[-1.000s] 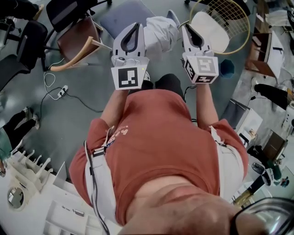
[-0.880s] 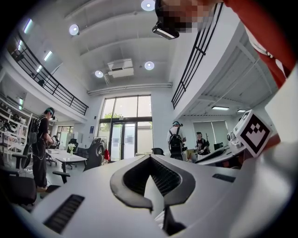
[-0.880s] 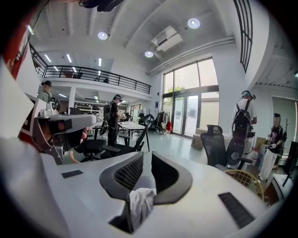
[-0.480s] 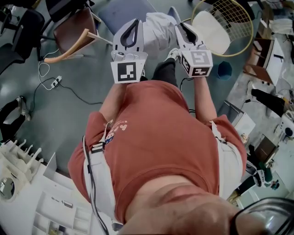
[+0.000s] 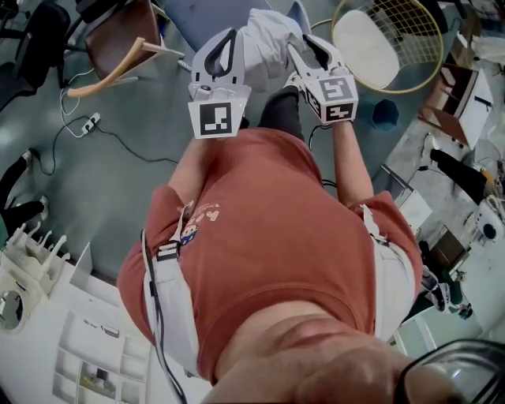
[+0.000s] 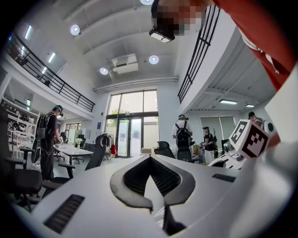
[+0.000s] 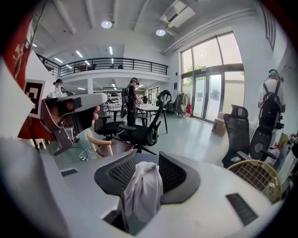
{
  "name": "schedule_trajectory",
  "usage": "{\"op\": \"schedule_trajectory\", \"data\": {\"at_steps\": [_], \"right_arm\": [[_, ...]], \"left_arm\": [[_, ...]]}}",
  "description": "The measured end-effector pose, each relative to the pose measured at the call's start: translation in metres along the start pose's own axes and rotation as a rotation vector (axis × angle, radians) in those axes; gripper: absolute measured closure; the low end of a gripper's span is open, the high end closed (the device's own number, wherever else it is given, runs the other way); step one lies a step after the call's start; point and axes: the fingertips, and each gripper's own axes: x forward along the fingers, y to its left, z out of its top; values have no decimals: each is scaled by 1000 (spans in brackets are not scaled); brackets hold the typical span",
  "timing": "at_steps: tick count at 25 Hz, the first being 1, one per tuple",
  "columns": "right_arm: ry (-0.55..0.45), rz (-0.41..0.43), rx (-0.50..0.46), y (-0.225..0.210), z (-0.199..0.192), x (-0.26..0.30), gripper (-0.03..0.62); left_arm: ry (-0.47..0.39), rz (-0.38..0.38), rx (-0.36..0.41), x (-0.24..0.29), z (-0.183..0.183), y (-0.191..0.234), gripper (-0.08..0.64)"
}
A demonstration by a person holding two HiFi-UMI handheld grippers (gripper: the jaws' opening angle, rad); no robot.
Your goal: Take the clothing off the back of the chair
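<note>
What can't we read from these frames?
Chair: head view, top edge cuts it; clothing covers its back.
Right claw: right gripper view, clothing shows between jaws that have just been opening; touching or not, no depth cue.
Left claw: left gripper view, its own body fills the lower frame; clothing unidentifiable there.

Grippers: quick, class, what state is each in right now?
Left gripper: shut, tips together; nothing visibly held.
Right gripper: open, jaws just been opening; white cloth garment in the gap, not pinched.
</note>
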Motion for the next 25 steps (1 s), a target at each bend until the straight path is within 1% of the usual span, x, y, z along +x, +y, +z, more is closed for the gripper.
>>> {"op": "schedule_trajectory", "data": {"at_steps": [1,3,5,10,14,16,18,25], "right_arm": [[14,12,-1,0,-5,3,423],[42,44,0,0,-14,9,367],[70,85,1,1,-23,14,328],[171,196,-28,6,-48,22,259],[272,256,-46,10,-69,29,209],[317,278,-62,13,-78,32,200],[340,288,-79,15,-82,36,197],[332,283,-152,21,-80,43,196]], "left_arm": [[3,-1,1,1,-2,-1,546],[12,0,-1,4,-6,-1,546],[20,-2,-1,5,-9,-1,546],[22,4,-3,6,-10,-1,546],[31,8,-6,6,-12,0,546],[41,9,-3,5,-15,1,546],[48,12,-4,5,-17,2,546],[55,16,-8,6,-21,4,546]]}}
